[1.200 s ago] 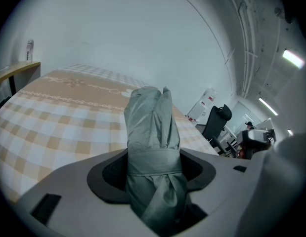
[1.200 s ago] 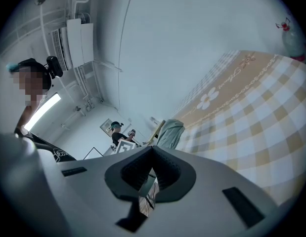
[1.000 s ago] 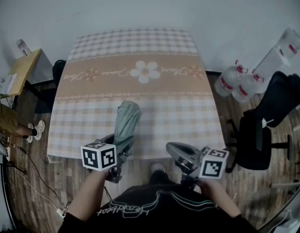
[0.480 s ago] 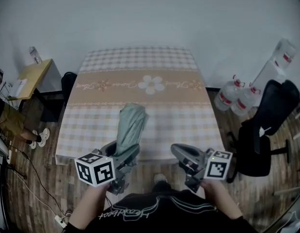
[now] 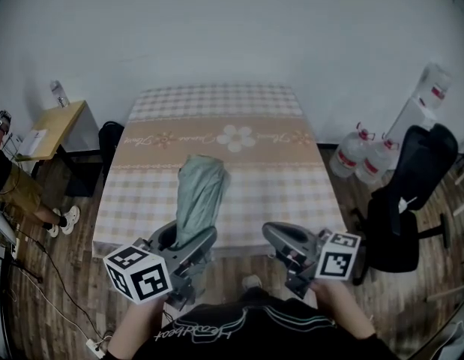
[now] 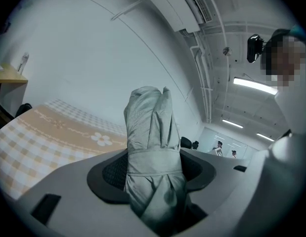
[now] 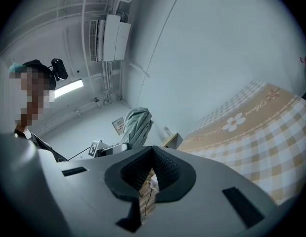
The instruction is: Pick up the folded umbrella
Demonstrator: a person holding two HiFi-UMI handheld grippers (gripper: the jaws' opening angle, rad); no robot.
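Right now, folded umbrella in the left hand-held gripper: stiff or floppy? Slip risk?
Probably stiff at the core: the folded umbrella sticks out of the left hand-held gripper without sagging. Its fabric looks loose and smooth, so it may shift in the grip. The strap bunches it where it is clamped, which should help.

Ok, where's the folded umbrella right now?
The folded umbrella is clamped in the left gripper's jaws at the head view's lower left, its free end pointing out over the near edge of the checked table.
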